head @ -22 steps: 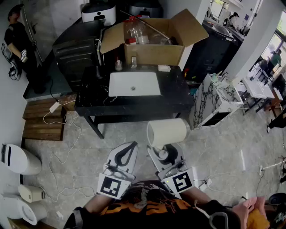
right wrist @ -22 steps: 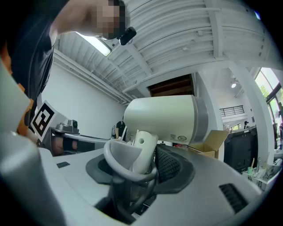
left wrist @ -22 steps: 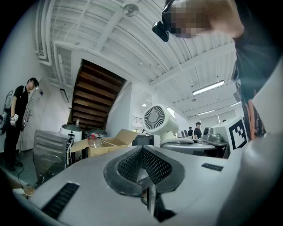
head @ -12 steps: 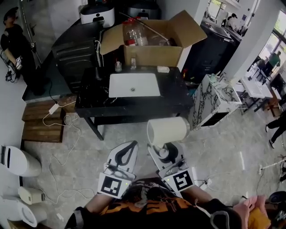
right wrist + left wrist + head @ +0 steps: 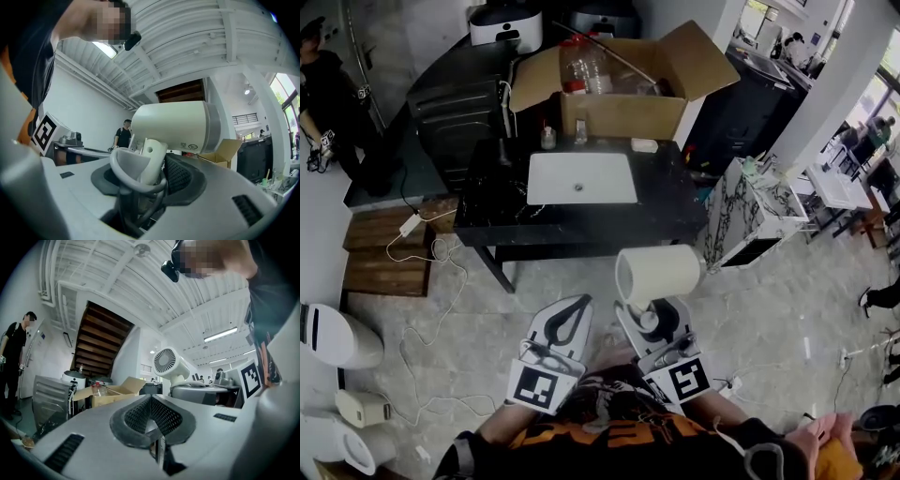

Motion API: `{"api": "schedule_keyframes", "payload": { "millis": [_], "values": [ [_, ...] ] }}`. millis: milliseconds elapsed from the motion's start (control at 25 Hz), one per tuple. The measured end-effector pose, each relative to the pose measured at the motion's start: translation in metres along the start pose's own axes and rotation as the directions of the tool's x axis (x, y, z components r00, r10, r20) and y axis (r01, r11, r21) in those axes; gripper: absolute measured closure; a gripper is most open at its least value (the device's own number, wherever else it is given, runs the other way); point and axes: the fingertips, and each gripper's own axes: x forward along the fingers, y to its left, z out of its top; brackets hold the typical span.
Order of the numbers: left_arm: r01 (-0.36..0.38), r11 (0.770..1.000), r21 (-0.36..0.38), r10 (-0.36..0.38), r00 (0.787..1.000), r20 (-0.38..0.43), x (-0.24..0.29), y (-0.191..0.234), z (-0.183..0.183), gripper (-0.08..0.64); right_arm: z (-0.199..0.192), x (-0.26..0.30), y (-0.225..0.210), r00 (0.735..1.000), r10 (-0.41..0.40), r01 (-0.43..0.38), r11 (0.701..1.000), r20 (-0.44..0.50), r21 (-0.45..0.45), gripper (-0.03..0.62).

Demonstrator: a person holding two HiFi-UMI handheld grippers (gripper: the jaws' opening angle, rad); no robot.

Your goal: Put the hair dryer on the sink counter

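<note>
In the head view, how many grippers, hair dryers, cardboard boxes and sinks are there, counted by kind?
grippers: 2, the left gripper and the right gripper
hair dryer: 1
cardboard box: 1
sink: 1
total: 5

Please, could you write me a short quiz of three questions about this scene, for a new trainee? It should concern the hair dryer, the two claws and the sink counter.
1. True or false: the right claw grips the white hair dryer by its handle.
2. Where is the hair dryer relative to the black sink counter? A) lying on it; B) held in the air on the person's side of it, not touching it; C) inside the basin.
3. What stands between the jaws of the left claw?
Key: 1 true; 2 B; 3 nothing, its jaws are together.
</note>
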Motion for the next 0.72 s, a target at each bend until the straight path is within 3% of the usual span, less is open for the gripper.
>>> {"api": "schedule_keyframes", "payload": {
  "millis": [320,720],
  "values": [
    [-0.019,0.999,0.033,0.020,0.999,-0.036,0.064,0.035,-0.014,0.538,-0.026,0.045,-0.057,1.000,0.009,-0.010,0.999,0.011,0.032,0.357],
    [-0.050,0.997,0.055,0.053,0.997,-0.055,0.218,0.083,-0.027,0.538,-0.061,0.133,-0.190,0.999,0.040,-0.041,0.996,0.024,0.084,0.357]
  ]
}}
